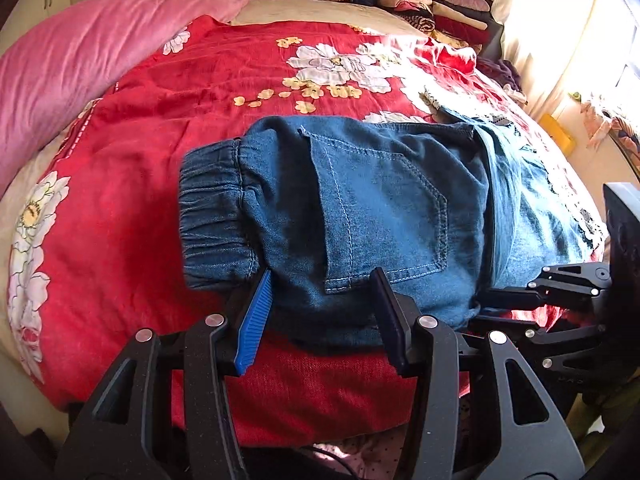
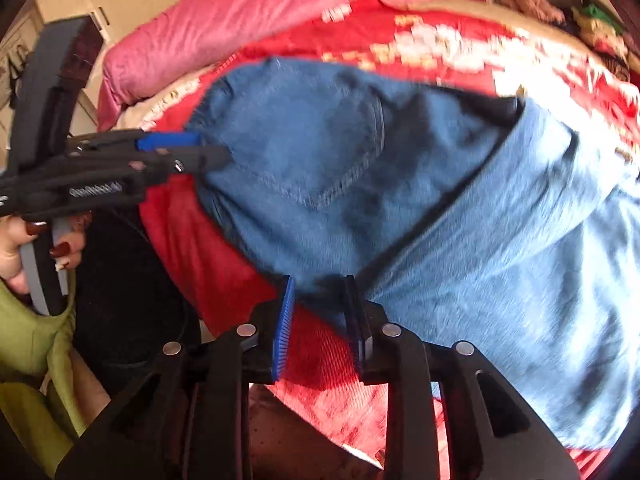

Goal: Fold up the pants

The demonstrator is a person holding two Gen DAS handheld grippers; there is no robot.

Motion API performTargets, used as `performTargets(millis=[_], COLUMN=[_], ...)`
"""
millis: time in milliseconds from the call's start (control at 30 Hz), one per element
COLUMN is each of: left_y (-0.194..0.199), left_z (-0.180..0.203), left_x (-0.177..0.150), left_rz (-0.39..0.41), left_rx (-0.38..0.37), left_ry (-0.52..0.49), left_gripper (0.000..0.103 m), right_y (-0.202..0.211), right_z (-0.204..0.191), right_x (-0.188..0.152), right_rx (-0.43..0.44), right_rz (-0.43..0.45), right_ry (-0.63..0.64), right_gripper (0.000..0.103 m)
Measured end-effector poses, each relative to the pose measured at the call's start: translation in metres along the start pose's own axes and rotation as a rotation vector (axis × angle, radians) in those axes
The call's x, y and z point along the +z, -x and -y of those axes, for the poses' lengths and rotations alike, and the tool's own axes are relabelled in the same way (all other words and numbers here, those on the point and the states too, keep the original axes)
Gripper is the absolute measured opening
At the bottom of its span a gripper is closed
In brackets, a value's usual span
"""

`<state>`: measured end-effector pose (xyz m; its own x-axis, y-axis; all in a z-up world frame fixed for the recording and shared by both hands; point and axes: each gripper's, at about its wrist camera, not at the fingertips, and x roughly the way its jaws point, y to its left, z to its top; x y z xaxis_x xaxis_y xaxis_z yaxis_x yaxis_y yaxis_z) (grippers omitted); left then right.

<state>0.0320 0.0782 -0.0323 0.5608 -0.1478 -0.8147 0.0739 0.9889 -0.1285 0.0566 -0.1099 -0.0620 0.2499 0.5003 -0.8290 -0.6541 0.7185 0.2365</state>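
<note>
Left gripper (image 1: 322,282) parted about halfway, straddling the near edge of the folded denim pants (image 1: 360,208), pads apparently not pinching the cloth. Right gripper (image 2: 320,292) narrowly parted, a fold of the pants' near edge between the pads; whether pressed or just released, hard to tell through the blur. Pants lying on the red floral bedspread (image 1: 200,80) near the bed's front edge, elastic waistband to the left, back pocket upward. Beyond, a pink quilt (image 1: 80,52) and stacked clothes (image 1: 432,4).

No legible text; only blurred white lettering on the left hand-held gripper (image 2: 208,152).
</note>
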Motion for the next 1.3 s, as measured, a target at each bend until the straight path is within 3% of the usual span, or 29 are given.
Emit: performTargets(millis=[100, 167, 300, 367, 500, 567, 733, 1033, 1300], left_y=[0.002, 0.011, 0.031, 0.04, 0.055, 0.057, 0.052, 0.018, -0.021], left_z=[0.001, 0.001, 0.004, 0.007, 0.017, 0.024, 0.044, 0.09, 0.119], left_x=[0.001, 0.002, 0.004, 0.006, 0.01, 0.013, 0.017, 0.021, 0.03], left_rz=[0.006, 0.026, 0.079, 0.1, 0.137, 0.145, 0.141, 0.063, -0.014], left_rx=[0.003, -0.002, -0.002, 0.007, -0.001, -0.011, -0.05, -0.172, -0.247], left_ry=[0.002, 0.01, 0.011, 0.006, -0.006, -0.018, -0.034, -0.082, -0.086], left_gripper=[0.041, 0.042, 0.054, 0.056, 0.066, 0.069, 0.072, 0.072, 0.072], right_y=[0.018, 0.03, 0.057, 0.07, 0.091, 0.098, 0.116, 0.122, 0.109], right_z=[0.001, 0.003, 0.017, 0.025, 0.038, 0.045, 0.063, 0.097, 0.124], right_x=[0.001, 0.0, -0.001, -0.003, -0.003, -0.003, -0.006, 0.006, 0.063], right_rx=[0.015, 0.008, -0.031, -0.054, -0.101, -0.125, -0.174, -0.217, -0.284], right_rz=[0.045, 0.093, 0.169, 0.204, 0.262, 0.29, 0.332, 0.342, 0.298], right_ry=[-0.012, -0.013, -0.059, -0.087, -0.128, -0.152, -0.192, -0.265, -0.219], right_gripper=[0.033, 0.046, 0.049, 0.058, 0.062, 0.072, 0.082, 0.083, 0.083])
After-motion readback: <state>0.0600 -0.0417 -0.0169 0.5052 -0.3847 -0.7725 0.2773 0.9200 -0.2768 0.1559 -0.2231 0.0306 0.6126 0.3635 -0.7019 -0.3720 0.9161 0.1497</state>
